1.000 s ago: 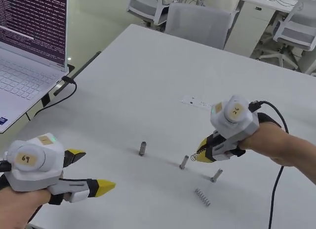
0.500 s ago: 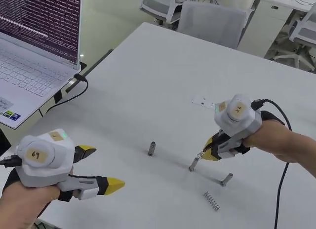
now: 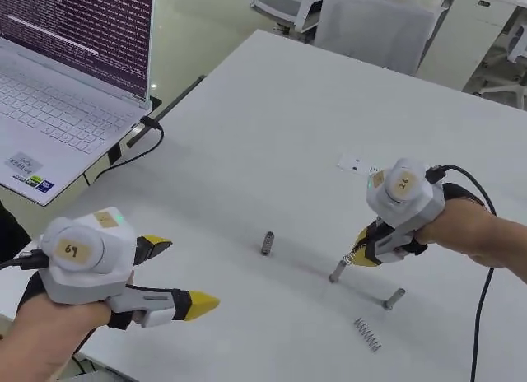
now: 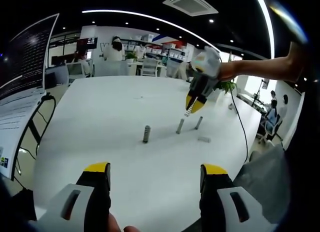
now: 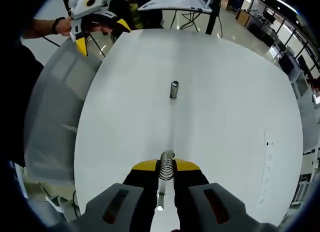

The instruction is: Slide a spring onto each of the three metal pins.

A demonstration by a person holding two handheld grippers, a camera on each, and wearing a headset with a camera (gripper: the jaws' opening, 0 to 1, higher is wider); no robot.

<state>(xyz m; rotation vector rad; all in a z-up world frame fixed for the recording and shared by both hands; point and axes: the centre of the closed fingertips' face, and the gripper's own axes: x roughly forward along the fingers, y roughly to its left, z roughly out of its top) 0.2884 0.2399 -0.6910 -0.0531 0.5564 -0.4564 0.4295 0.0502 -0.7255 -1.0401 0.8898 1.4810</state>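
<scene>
Between tips of the right tool (image 5: 166, 165), a thin silvery coiled spring (image 5: 166, 172)

"Can you make out the pin (image 5: 159, 202) under the right gripper (image 5: 167, 168)?"

"Barely. It's a sliver between the jaws, mostly covered by the spring (image 5: 166, 162)."

"And the laptop (image 3: 58, 86)?"

"The head view's top and left edges cut it off. In the left gripper view, the loose spring (image 4: 204, 139) is a small blur on the worktop (image 4: 100, 122)."
</scene>
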